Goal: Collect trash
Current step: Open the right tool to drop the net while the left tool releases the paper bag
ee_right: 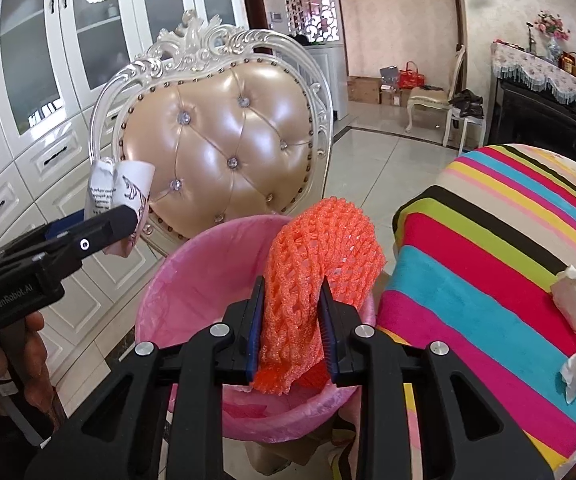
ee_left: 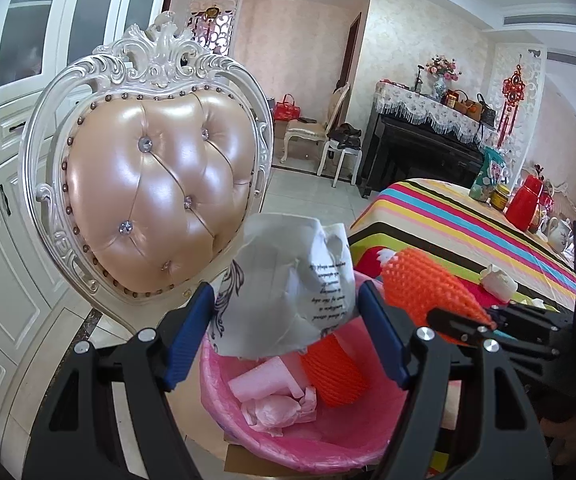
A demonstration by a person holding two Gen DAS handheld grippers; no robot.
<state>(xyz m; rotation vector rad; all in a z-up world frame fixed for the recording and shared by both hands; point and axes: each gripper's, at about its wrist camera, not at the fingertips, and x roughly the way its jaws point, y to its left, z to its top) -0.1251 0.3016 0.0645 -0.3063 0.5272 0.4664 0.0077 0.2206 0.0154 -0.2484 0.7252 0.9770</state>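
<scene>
Both wrist views look steeply down from close above the bin [ee_left: 288, 432] at 6 o'clock. Both share the chair [ee_right: 215, 148] at 11 o'clock and the table [ee_right: 508, 280] at 3 o'clock.

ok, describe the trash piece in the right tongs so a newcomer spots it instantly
Find the pink-lined bin in front of the cream tufted chair. Right above its rim, the right tongs hold an orange foam net sleeve. Unlike the printed white paper nearby, it's bright orange mesh.
</scene>
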